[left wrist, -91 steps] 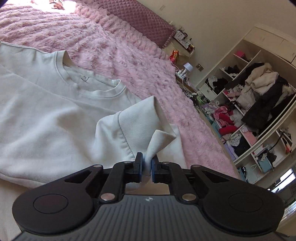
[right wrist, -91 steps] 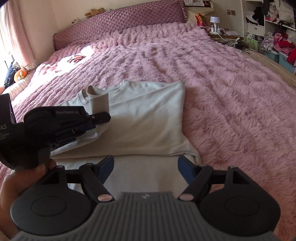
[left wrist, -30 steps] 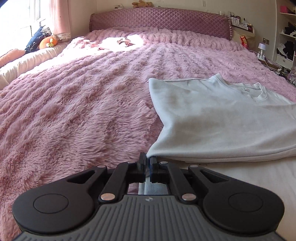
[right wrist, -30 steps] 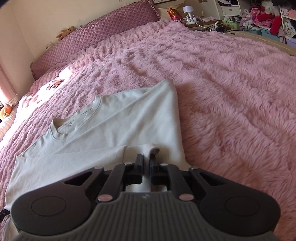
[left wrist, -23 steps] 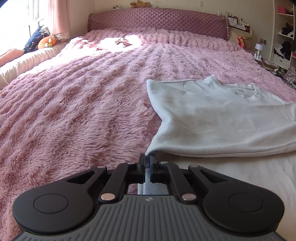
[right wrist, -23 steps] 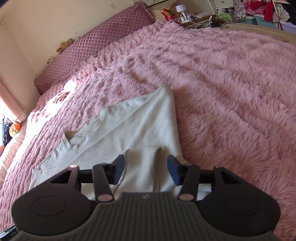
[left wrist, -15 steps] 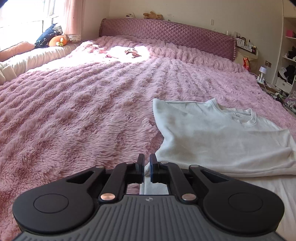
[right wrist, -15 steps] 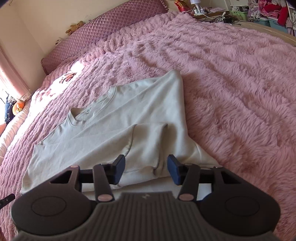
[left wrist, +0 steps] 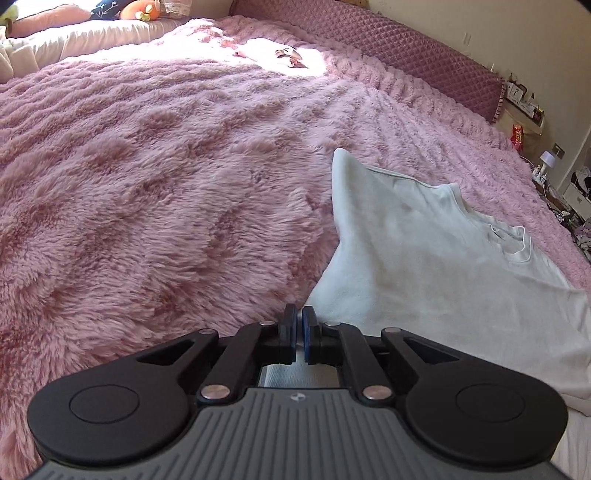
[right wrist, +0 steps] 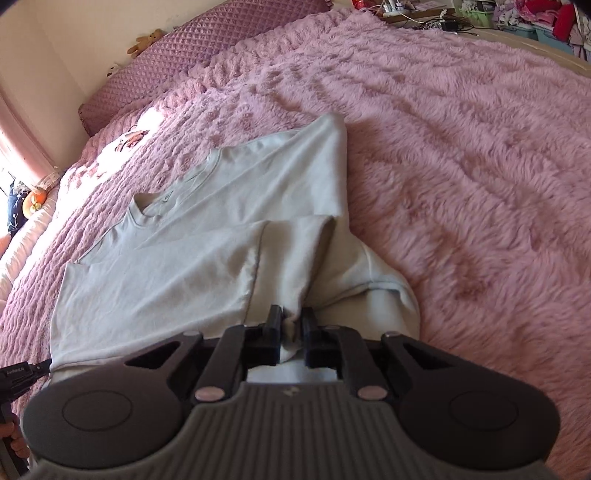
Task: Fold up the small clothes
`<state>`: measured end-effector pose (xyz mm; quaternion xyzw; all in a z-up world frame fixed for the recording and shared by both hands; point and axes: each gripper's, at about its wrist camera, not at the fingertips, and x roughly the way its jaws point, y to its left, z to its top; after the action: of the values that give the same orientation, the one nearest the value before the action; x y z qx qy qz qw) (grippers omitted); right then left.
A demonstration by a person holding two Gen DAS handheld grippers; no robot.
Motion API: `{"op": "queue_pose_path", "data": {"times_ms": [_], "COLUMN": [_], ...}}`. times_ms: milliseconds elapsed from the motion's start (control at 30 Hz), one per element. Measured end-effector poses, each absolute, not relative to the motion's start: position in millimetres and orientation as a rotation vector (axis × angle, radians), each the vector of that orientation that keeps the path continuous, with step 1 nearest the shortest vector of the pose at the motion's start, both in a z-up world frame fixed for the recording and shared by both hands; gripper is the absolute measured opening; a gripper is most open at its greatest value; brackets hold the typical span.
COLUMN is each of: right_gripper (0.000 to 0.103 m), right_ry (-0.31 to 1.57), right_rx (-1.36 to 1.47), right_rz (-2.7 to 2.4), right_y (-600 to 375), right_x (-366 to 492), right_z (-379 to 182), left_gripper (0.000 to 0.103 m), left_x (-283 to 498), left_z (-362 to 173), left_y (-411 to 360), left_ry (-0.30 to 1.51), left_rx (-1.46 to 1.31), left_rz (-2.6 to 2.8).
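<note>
A white long-sleeved shirt point(left wrist: 424, 266) lies flat on the pink bed, collar point(right wrist: 147, 210) toward the headboard and one sleeve folded across its body point(right wrist: 280, 251). In the left wrist view my left gripper point(left wrist: 299, 321) is at the shirt's near left corner. Its jaws are opening by a sliver, with the thin hem still between the pads. In the right wrist view my right gripper point(right wrist: 291, 328) is at the near right side. Its jaws are closing on a bunched fold of the shirt's fabric, which the pads pinch.
A fluffy pink blanket point(left wrist: 166, 192) covers the whole bed around the shirt. A quilted headboard point(left wrist: 424, 59) stands at the far end, with cushions and soft toys point(left wrist: 133, 7) by the window. Cluttered shelves and boxes point(right wrist: 535, 26) stand beyond the bed's right edge.
My right gripper opened, left the folded sleeve lying on the shirt, drew back and came together on fabric nearer the hem. My left gripper kept the corner while rolling and shifting.
</note>
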<state>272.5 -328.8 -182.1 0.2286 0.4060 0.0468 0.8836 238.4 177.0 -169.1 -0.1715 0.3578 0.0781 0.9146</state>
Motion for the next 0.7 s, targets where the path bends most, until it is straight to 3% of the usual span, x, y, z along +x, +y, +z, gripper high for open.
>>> {"op": "queue_pose_path", "data": {"times_ms": [67, 133, 367, 700], "right_gripper": [0.025, 0.032, 0.032, 0.024], "right_ry": [0.820, 0.774, 0.640, 0.778], "right_rx": [0.504, 0.487, 0.407, 0.380], "right_rz": [0.073, 0.032, 0.157, 0.095], "right_y": [-333.6, -334.0, -313.1, -309.2], "right_x": [268.8, 263.5, 294.7, 330.1], "right_z": [-177.8, -168.7, -141.8, -183.6], "left_gripper": [0.009, 0.010, 0.012, 0.012], "left_x": [234.0, 234.1, 270.8, 296.3], "left_z": [-158.2, -145.8, -140.5, -179.1], "left_y": [175.9, 171.2, 139.0, 147.9], "left_ry": [0.696, 0.644, 0.647, 0.769], "left_rx": [-0.371, -0.385, -0.341, -0.348], "left_rz": [0.156, 0.115, 0.001, 0.039]}}
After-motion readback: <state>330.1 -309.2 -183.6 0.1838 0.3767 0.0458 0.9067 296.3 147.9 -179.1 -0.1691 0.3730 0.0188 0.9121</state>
